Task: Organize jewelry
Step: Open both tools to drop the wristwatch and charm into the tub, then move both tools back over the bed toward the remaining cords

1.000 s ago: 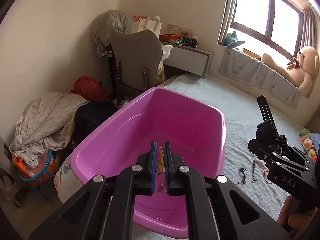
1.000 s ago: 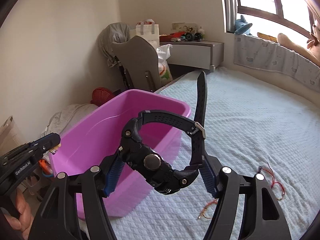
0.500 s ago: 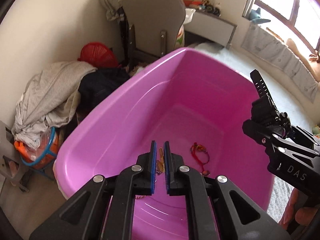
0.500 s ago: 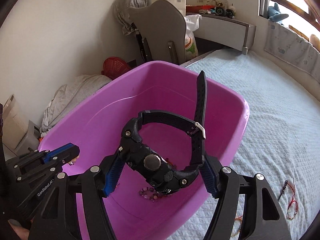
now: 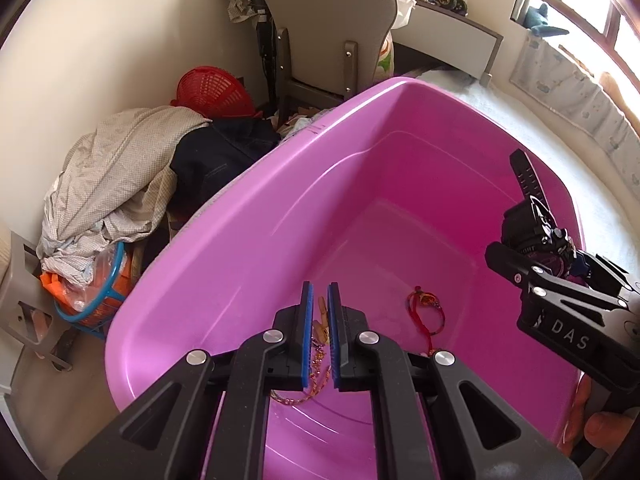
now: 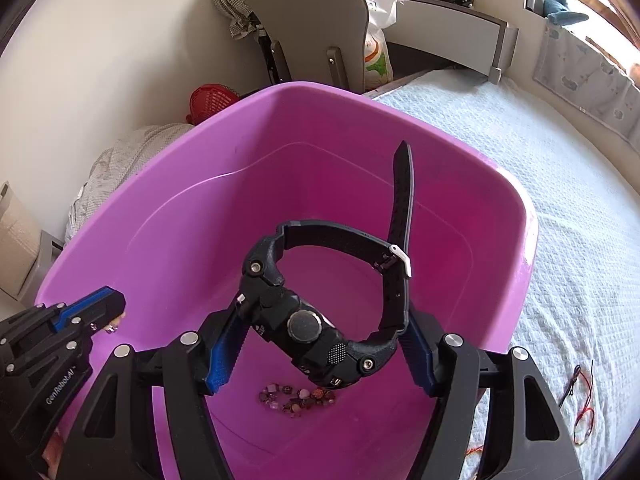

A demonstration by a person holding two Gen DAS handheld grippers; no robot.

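Black wristwatch [image 6: 320, 312] is sitting clamped crosswise in the right gripper [image 6: 320, 344], hanging right over the pink tub [image 6: 168, 208], strap tail pointing up. Left gripper [image 5: 320, 320] is pinching a gold chain [image 5: 316, 360] over the tub's near side, beads [image 6: 296, 396] below.

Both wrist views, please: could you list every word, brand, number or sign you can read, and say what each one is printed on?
"DAS": white letters on the body of the right gripper, seen in the left wrist view.
"GenRobot.AI": white letters on the body of the left gripper, seen in the right wrist view.
Print on the plastic bag behind the chair: too blurred to read.
Black wristwatch: no readable marking.
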